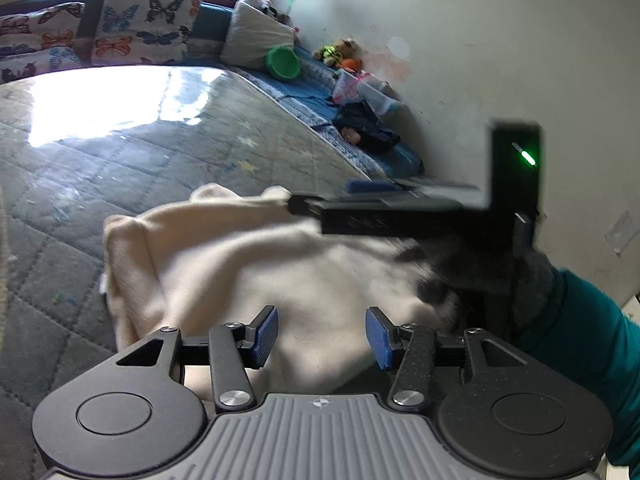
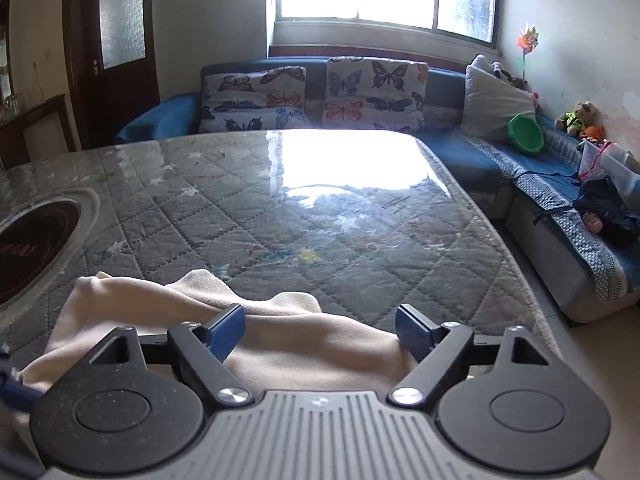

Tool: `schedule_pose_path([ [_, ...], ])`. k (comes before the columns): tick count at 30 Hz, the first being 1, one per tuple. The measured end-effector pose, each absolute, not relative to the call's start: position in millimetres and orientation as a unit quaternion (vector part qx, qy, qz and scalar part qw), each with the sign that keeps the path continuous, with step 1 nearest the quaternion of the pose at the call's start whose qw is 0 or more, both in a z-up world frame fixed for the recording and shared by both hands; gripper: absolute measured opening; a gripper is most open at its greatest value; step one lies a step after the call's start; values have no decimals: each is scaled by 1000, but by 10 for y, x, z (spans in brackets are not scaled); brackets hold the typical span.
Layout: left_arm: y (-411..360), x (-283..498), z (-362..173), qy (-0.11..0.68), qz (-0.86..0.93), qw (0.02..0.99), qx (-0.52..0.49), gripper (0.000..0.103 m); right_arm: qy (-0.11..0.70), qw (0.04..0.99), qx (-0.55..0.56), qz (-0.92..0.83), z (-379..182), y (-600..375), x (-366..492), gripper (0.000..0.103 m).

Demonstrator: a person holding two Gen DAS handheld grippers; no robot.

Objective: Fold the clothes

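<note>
A cream fleece garment point(image 2: 168, 312), soft and rumpled into thick folds, lies at the near edge of the table point(image 2: 320, 216). The left gripper point(image 1: 322, 334) hovers above it, blue ribbed pads parted halfway, gripping nothing. The right gripper point(image 2: 320, 330) stands wide apart over the cloth, empty. The table's cover is grey quilted diamonds under glossy plastic. At twelve o'clock, a blue sofa point(image 2: 452, 80) bears butterfly cushions point(image 2: 376, 94).

Each claw, the left claw point(image 1: 322, 334) and the right claw point(image 2: 320, 334), has blue ribbed pads on black speckled linkage arms with silver screws, over round black discs and a grey ribbed housing. The person wears a teal sleeve point(image 1: 580, 344) and a dark grey glove point(image 1: 532, 280).
</note>
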State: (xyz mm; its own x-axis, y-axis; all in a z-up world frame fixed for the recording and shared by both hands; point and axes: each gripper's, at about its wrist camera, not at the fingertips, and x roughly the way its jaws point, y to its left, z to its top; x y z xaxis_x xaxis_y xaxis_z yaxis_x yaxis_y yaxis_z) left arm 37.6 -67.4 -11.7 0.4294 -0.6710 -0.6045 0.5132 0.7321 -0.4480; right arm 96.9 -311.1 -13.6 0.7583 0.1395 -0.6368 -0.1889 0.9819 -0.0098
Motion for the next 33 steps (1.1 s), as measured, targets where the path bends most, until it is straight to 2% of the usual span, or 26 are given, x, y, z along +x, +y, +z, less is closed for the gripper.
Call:
schedule_pose_path([
  [13,-398,644,-196,416,-290,847,-161,52,332,939,-36,79,-151,-3269,374,89],
  [24,-599,192,-186,394,-344,849,-77,49,337,936,-68,74,-264,-3300,-122,92],
  [25,-613,151,-182,389,-348,850,-67,47,339,936,-67,73,-265,-3305,-151,92],
  [27,-642,91,-178,381,-354,853,-44,35,338,936,-70,71,-245,-3315,-198,92],
  [29,-671,44,-167,374,-360,854,-27,29,336,936,-72,69,-211,-3334,-229,92],
  [32,-730,1,-135,362,-370,855,-14,27,324,941,-65,66,-113,-3348,-247,90],
  [33,-751,-11,-123,358,-374,856,-11,27,319,943,-60,69,-73,-3346,-242,86],
])
